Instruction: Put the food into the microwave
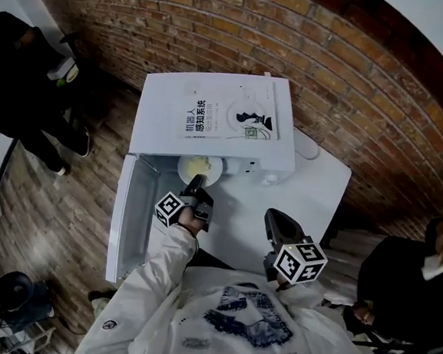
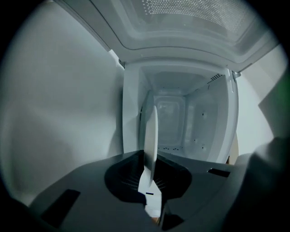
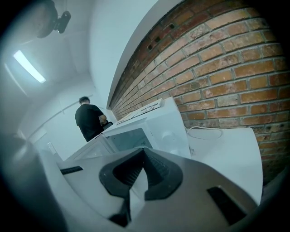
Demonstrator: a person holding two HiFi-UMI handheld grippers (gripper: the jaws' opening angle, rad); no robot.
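Observation:
A white plate with pale food on it hangs at the mouth of the white microwave, whose door stands swung open to the left. My left gripper is shut on the plate's near rim. In the left gripper view the plate shows edge-on between the jaws of that gripper, with the empty cavity straight ahead. My right gripper is held over the white table near my body, shut and holding nothing. In its own view the right gripper faces the microwave.
A book lies on top of the microwave. A white cable trails on the table by the brick wall. One person stands at the far left, another at the right. The open door's inner face fills my left side.

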